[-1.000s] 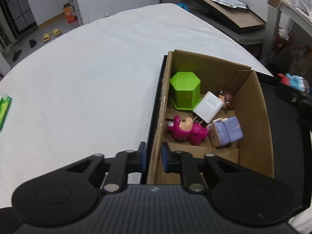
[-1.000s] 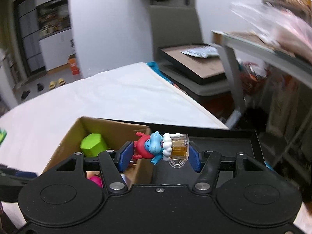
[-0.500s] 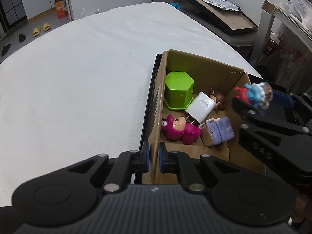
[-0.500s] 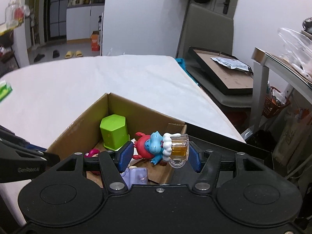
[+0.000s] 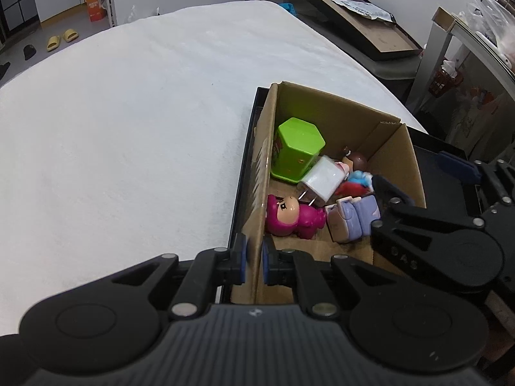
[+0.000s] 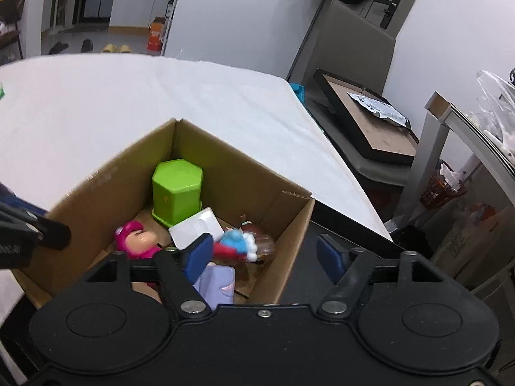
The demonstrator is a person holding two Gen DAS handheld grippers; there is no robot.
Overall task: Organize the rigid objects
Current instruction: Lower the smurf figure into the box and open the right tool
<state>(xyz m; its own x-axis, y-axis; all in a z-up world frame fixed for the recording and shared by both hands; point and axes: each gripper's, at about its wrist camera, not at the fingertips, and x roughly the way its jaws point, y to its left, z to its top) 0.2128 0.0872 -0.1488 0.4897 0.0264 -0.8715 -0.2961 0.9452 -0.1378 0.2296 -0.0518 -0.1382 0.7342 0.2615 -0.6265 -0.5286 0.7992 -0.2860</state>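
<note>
And it's away! The right claw [image 6: 264,255] has just sprung wide, and the blue figure [image 6: 236,243] now lies in the box [image 5: 391,148] by the charger [image 5: 323,180]. Left claw [image 5: 253,259] pinches the box's near wall at the bench's right edge.

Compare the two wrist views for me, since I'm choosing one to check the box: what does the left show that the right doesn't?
Only the left wrist view shows the left claw shut on the cardboard box's near wall, and the charger's prongs.

Only the right wrist view shows the right claw with jaws just opened, nothing pressed between them.

Both show the green hexagonal container, white charger, pink figure, lilac toy and blue figurine lying in the box.
</note>
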